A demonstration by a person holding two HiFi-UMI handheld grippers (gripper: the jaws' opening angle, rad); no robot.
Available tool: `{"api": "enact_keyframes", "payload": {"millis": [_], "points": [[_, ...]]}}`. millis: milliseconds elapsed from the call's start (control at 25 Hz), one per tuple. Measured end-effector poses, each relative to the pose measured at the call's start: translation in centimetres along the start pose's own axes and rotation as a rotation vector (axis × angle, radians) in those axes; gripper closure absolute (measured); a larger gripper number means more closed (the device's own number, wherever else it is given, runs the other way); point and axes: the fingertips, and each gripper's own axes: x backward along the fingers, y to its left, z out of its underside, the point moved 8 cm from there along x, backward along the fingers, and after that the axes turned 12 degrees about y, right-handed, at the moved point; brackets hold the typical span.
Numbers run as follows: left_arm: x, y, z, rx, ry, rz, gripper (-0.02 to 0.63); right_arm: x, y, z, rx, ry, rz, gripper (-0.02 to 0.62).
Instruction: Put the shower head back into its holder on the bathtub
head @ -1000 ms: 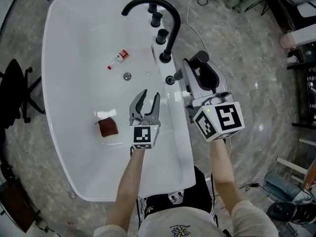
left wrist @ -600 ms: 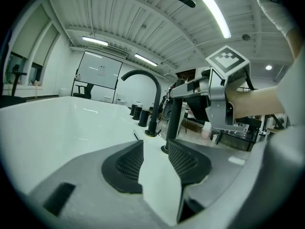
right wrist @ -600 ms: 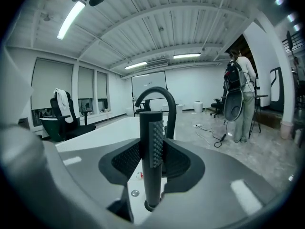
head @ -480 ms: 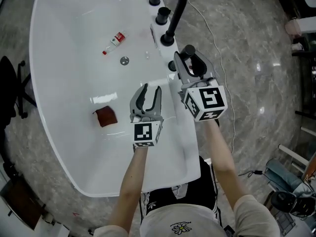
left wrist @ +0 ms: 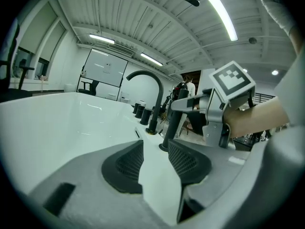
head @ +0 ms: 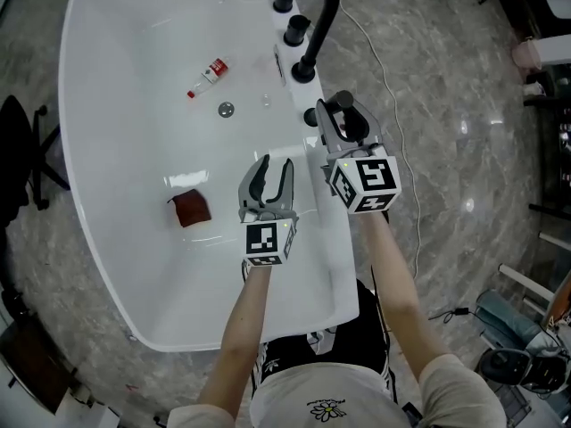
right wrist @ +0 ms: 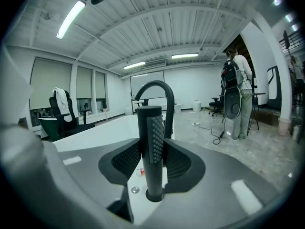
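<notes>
The black shower head (right wrist: 151,151) stands upright with its lower end in the round black holder (head: 310,117) on the white bathtub's rim (head: 326,239). My right gripper (head: 343,119) is shut on the shower head (left wrist: 172,123), its pads pressing both sides of the stem. In the right gripper view, the right gripper (right wrist: 151,149) looks along the stem toward the arched black faucet (right wrist: 159,92). My left gripper (head: 268,173) hovers open over the rim a little to the left, with nothing in it. The left gripper (left wrist: 155,147) faces the holder.
Black faucet (head: 319,20) and black knobs (head: 293,30) line the rim beyond the holder. Inside the tub lie a small bottle (head: 207,75), a drain (head: 226,109) and a reddish-brown cloth (head: 190,209). A cable (head: 385,69) runs over the marble floor. A person (right wrist: 237,85) stands far off.
My right gripper has carried the shower head left and toward the rim, so its lower end now sits at the holder. The left gripper has stayed open in nearly the same place.
</notes>
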Motion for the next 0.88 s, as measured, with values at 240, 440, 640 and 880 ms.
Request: {"api": "enact_keyframes", "payload": {"millis": [240, 440, 640, 880], "points": [[4.3, -2.0, -4.5, -0.026, -0.074, -0.005, 0.451, 0.5, -0.6, 3.5, -0.113, 0.287, 0.058, 0.449], [10.4, -3.0, -8.0, -0.085, -0.165, -0.029, 0.451, 8.6, 1.9, 1.6, -0.333, 0.204, 0.096, 0.523], [15.9, -5.1, -16.7, -0.198, -0.285, 0.029, 0.563, 16.5, 6.8, -5.9, -0.310, 0.048, 0.018, 0.591], [27.7, -6.8, -19.9, -0.127, -0.404, 0.028, 0.606, 27.4, 16.2, -9.5, -0.307, -0.049, -0.152, 0.591]]}}
